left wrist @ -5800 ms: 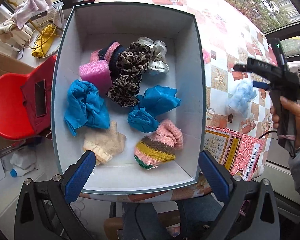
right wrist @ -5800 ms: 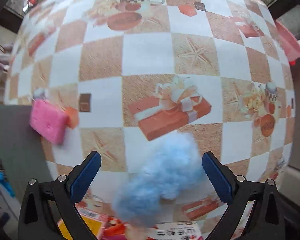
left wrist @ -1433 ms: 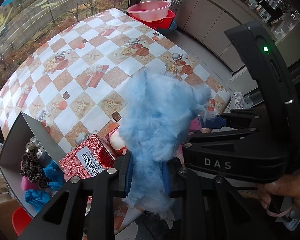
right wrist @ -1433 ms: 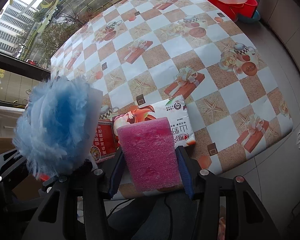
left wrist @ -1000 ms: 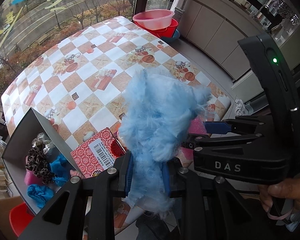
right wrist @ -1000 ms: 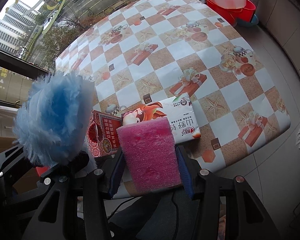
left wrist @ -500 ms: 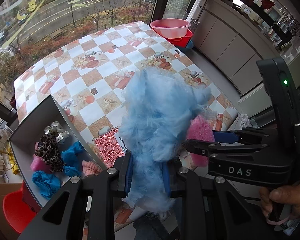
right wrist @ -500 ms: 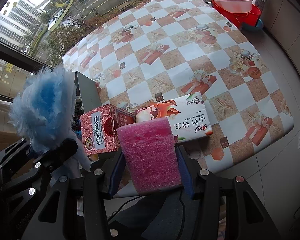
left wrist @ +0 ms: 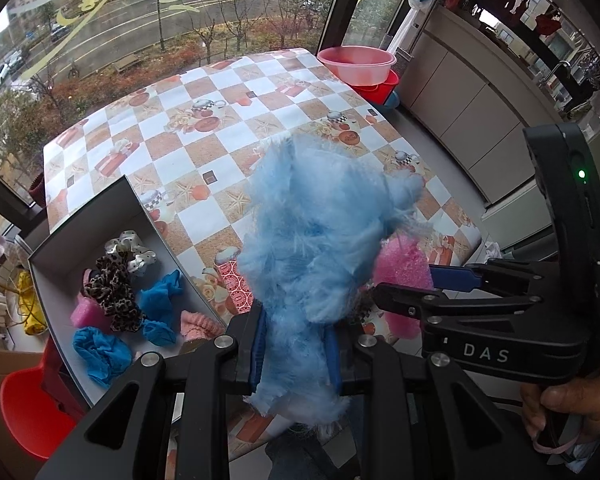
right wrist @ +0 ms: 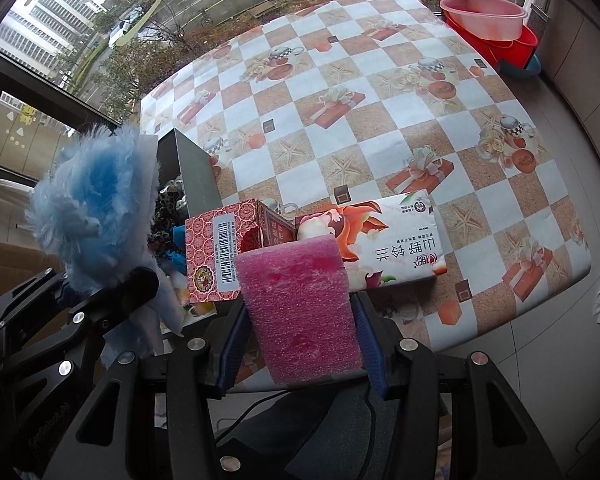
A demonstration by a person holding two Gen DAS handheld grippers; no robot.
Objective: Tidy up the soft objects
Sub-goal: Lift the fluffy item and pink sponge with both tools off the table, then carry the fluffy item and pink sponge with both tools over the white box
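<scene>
Currently left gripper is clamped on the blue fluffy ball, right gripper on the pink sponge. Both are held above the table's near edge, just right of the grey box of soft items.

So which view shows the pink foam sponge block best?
The right wrist view: the pink foam sponge block fills the centre, its whole face visible between the right gripper pads. The left wrist view shows only part of it, behind the fluffy blue puff.
</scene>
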